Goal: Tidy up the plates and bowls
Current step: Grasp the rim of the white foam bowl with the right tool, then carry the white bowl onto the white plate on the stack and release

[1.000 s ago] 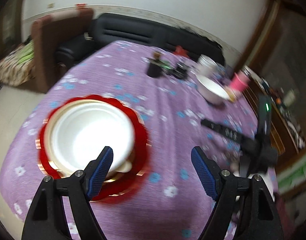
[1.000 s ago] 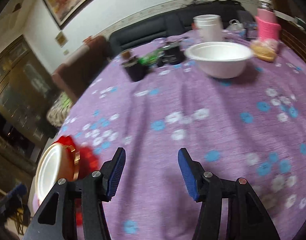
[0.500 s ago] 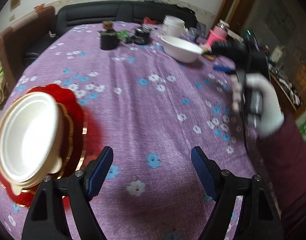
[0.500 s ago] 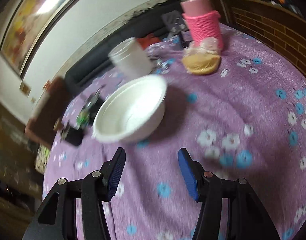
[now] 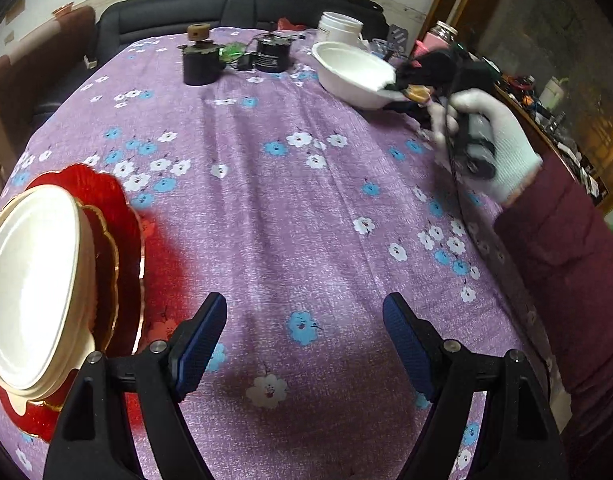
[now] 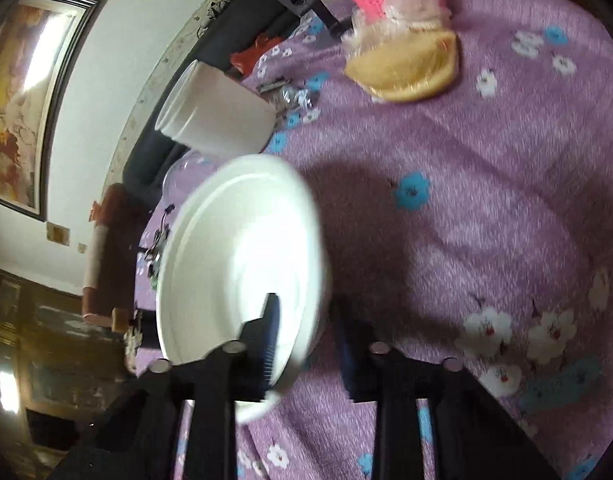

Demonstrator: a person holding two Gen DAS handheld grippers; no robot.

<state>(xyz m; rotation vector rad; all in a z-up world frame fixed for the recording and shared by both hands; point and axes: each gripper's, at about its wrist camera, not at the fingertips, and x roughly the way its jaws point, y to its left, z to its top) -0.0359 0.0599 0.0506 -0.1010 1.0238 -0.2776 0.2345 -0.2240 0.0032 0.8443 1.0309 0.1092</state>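
White bowl (image 6: 234, 264) sits at the far side of the purple flowered tablecloth (image 5: 290, 208), beside the white tub (image 6: 214, 116). Right gripper (image 6: 306, 344) is closing its jaws on the bowl's near rim, one finger inside, one outside (contact blurred). Left gripper (image 5: 304, 344) hangs open over the near cloth, empty, next to a second white bowl (image 5: 30, 280) stacked on red plates (image 5: 118, 240).

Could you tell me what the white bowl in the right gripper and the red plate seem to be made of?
White bowl: probably moulded paper pulp or foam; matte, thin rolled rim. Red plate: likely glossy foil-coated paper or plastic; scalloped gold edge, red glare on the cloth.
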